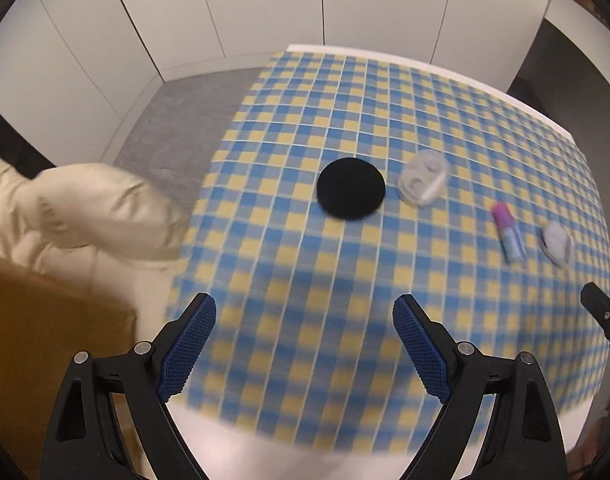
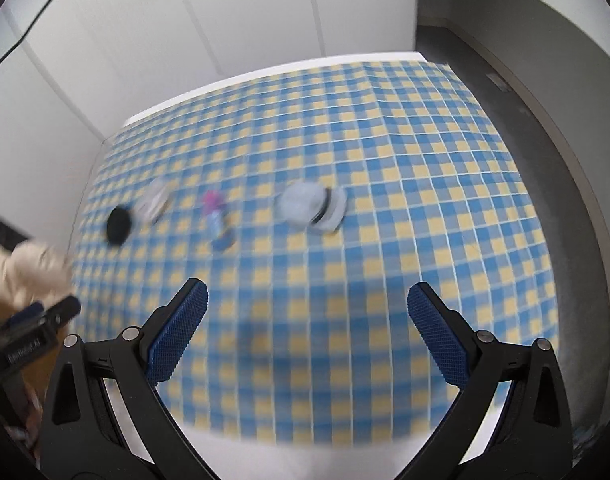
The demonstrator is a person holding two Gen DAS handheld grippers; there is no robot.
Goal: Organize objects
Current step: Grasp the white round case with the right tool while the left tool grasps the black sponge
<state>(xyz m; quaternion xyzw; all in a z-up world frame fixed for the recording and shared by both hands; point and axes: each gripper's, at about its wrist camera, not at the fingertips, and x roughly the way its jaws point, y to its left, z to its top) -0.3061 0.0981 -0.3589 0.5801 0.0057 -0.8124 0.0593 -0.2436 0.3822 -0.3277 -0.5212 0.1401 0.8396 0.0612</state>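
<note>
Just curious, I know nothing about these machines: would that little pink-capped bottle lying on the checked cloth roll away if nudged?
Probably: the bottle looks rounded and lies on its side on the tablecloth, so a sideways nudge could roll it. It seems small, so likely light. Blur hides finer detail.

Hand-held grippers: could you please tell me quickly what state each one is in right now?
Left hand-held gripper: open, holding nothing.
Right hand-held gripper: open, holding nothing.

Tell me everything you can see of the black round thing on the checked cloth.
The black disc is a flat, matte, dark round pad, possibly felt or foam; blur hides detail. It lies flat on the blue-and-yellow checked cloth, just left of a clear round container, apparently not touching it. Nothing grips it.
</note>
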